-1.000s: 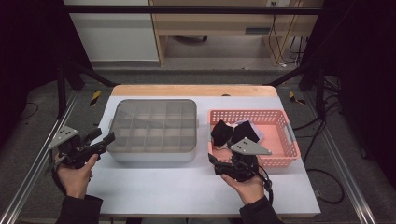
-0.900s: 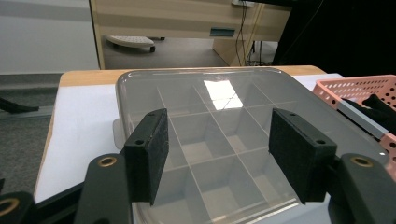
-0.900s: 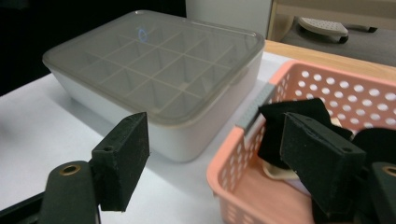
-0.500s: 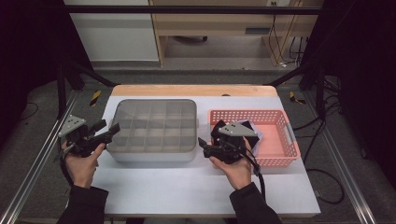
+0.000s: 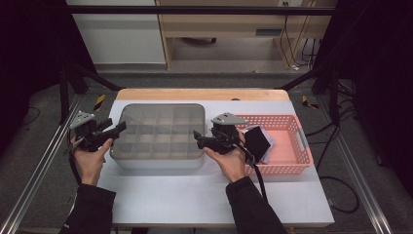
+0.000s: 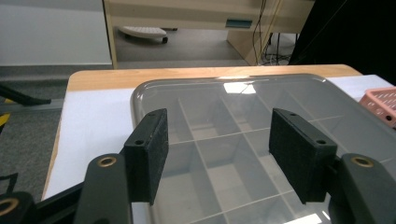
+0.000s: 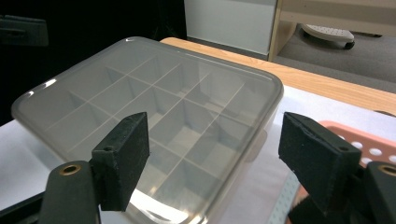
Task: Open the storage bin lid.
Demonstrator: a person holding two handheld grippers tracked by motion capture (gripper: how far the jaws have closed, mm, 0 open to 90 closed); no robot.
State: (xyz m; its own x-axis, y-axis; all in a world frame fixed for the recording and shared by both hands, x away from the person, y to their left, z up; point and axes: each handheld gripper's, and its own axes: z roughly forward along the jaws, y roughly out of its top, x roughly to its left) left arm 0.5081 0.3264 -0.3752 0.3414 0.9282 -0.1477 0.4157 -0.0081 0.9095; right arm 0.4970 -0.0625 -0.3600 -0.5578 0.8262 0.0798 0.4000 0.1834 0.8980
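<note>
— Both grippers have closed in on the lidded compartment box since a moment ago. Where does the left gripper stand?

— At the box's left edge, jaws spread, holding nothing; bare white table lies nearer the person.

— And the right gripper?

— At the right edge, jaws apart and empty, between box and pink basket.

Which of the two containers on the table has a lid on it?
The grey divided box, closed by a clear lid, between the two tools. The pink basket to its right is open-topped and holds dark items.
</note>
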